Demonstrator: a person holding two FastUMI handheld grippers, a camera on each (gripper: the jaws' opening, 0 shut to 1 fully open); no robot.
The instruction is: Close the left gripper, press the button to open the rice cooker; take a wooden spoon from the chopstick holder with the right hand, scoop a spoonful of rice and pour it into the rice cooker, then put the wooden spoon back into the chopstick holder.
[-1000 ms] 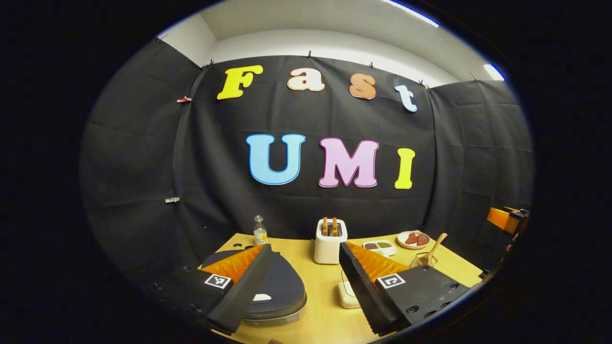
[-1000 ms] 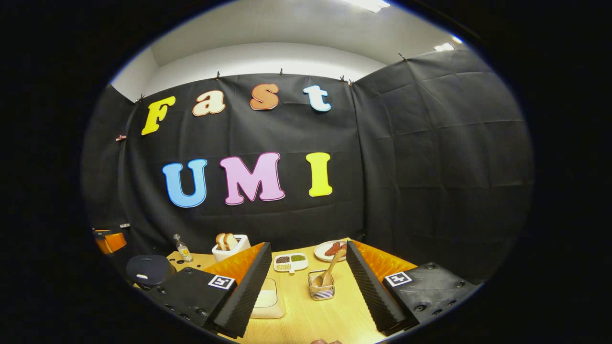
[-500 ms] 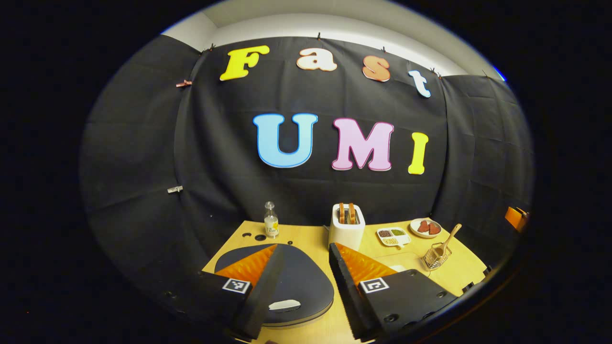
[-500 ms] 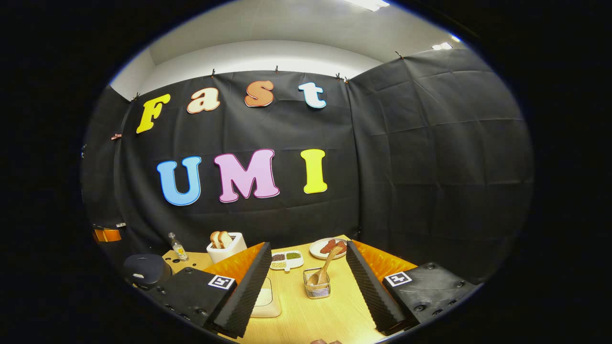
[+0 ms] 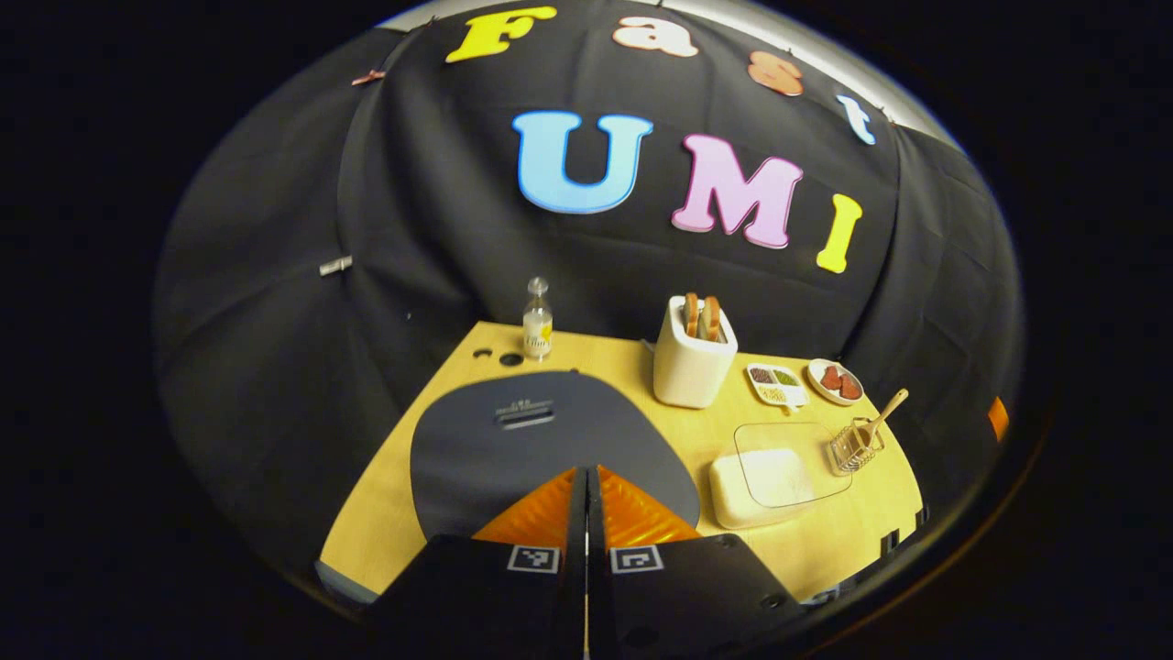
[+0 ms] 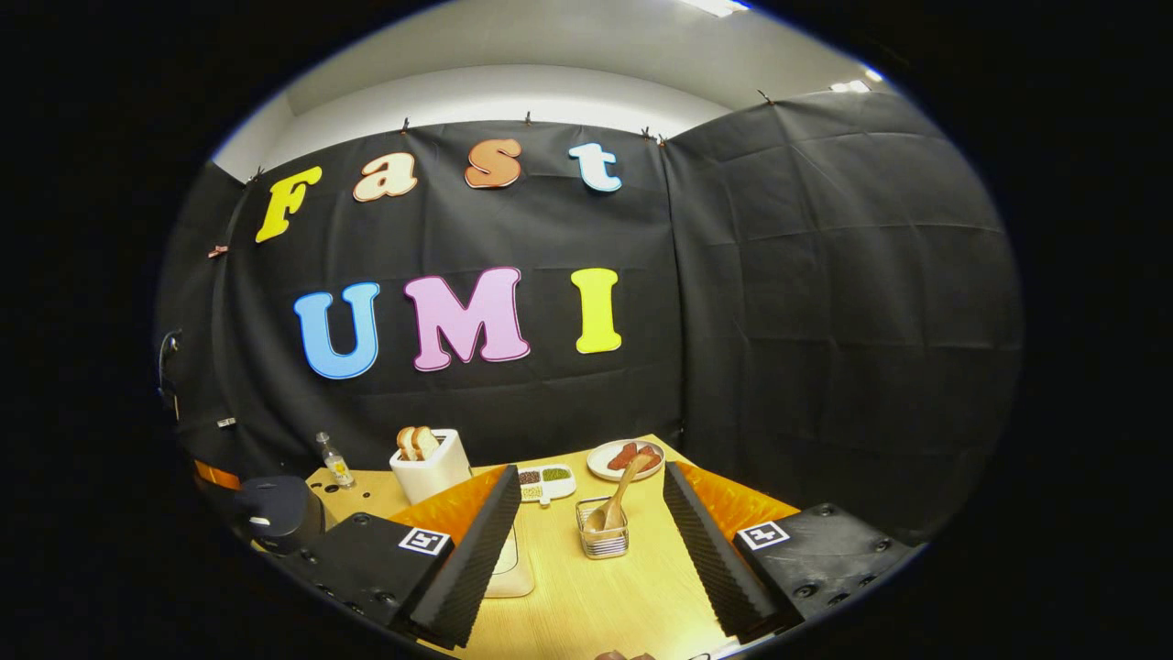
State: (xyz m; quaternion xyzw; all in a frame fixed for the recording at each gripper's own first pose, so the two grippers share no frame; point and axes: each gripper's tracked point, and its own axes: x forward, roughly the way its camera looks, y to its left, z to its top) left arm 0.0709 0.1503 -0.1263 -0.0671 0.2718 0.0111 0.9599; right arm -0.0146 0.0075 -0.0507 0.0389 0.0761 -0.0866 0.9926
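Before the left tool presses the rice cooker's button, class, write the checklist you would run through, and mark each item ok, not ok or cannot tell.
1. Left tool closed for pressing: ok, fingers together.
2. Left tool above the rice cooker: ok, its dark lid lies right under the tips.
3. Tips lined up with the button: cannot tell, the button is hidden under the tool.
4. Lid not yet open: ok, it lies flat and shut.
5. Right tool open for the wooden spoon: ok, fingers apart.
6. Spoon waiting in the chopstick holder: ok, it leans in the wire basket.
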